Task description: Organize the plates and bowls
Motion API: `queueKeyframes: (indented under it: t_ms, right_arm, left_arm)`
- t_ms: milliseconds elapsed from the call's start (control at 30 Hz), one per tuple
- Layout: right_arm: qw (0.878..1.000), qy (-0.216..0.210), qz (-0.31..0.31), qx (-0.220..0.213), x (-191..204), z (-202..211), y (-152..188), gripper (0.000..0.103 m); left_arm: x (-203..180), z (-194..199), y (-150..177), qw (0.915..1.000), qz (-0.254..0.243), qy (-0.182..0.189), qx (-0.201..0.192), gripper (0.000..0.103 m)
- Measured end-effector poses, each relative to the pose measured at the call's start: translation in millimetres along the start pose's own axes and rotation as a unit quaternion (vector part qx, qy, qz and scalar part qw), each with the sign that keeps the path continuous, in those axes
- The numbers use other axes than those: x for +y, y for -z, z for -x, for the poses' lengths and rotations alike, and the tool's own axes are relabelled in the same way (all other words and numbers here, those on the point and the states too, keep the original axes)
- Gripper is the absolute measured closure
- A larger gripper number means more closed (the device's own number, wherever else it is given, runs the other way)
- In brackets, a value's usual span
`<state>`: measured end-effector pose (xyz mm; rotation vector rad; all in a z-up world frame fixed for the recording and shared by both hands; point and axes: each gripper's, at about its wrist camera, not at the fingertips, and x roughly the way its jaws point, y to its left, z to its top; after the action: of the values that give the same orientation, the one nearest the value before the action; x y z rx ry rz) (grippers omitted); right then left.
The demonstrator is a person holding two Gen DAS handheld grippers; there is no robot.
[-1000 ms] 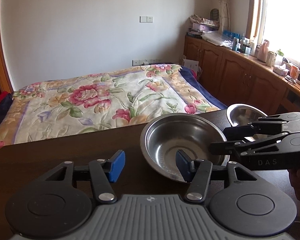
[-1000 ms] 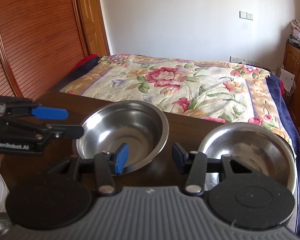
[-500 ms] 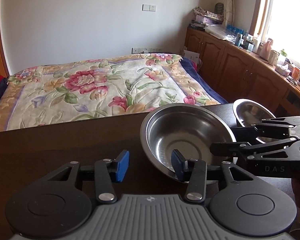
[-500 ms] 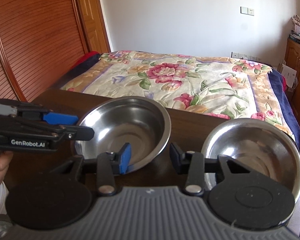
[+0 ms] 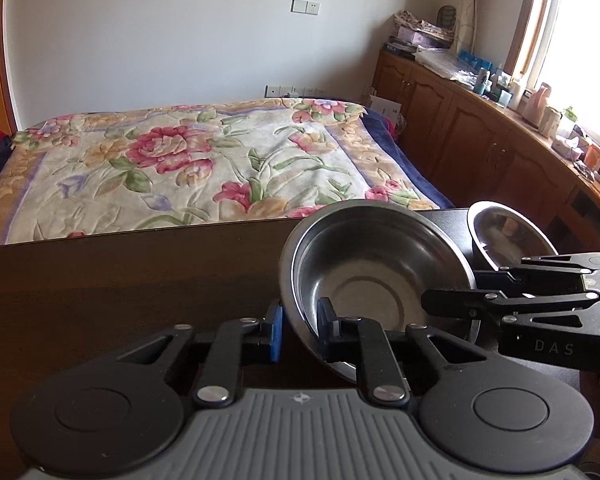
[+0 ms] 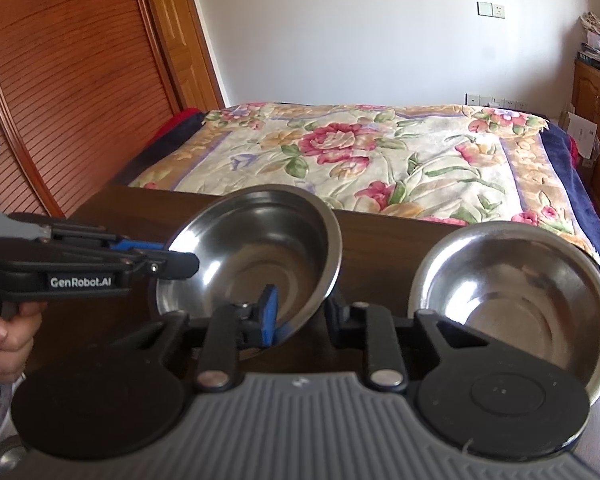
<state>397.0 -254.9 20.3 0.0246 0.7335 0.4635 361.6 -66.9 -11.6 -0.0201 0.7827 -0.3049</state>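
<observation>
Bedroom: floral bedspread (image 5: pixel 204 168) beyond a dark wooden table (image 5: pixel 120 280), wood cabinets (image 5: pixel 460 128) at 2 o'clock under the window, slatted wooden door (image 6: pixel 60 80) at 10 o'clock in the right wrist view. We've got two steel bowls on the table. The near bowl (image 5: pixel 376 276) sits in front of both tools, tipped up with its opening facing our right side. Our left gripper (image 5: pixel 298 330) is clamped on the near bowl's rim at 6 o'clock in its own view: blue pad outside the wall, black pad inside. Our right gripper (image 6: pixel 300 312) is clamped on the same bowl at its rim on the opposite side, blue pad inside the bowl, black finger outside. In the left view the right tool reaches in from 3 o'clock, across the bowl's rim. The second bowl (image 6: pixel 512 300) stands flat at 3 o'clock from the near bowl, just beside it, not touching that we can tell. Both bowls are empty. A hand (image 6: pixel 4 336) wraps the left tool's grip at 9 o'clock in the right view; both tools are held roughly level, pointing toward the bed.
</observation>
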Motion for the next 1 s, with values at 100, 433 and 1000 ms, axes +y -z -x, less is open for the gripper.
queueKeyframes:
  t_ms: [100, 433, 1000]
  right_arm:
    - [1.0, -0.002, -0.008, -0.004, -1.5, 4.7, 2.0, 0.081]
    - [1.0, 0.005, -0.005, -0.03, 3.0, 33.9, 0.6, 0.082]
    - [0.998, 0.017, 0.008, -0.068, 20.7, 95.2, 13.0, 0.082]
  left_arm:
    - [-0.1, 3.8, -0.5, 1.0, 0.002, -0.001, 0.001, 0.086]
    - [-13.0, 38.4, -2.0, 0.9996, -0.008, 0.012, -0.026, 0.086]
    - [-43.0, 112.3, 15.5, 0.9954, -0.048, 0.028, -0.078, 0.085]
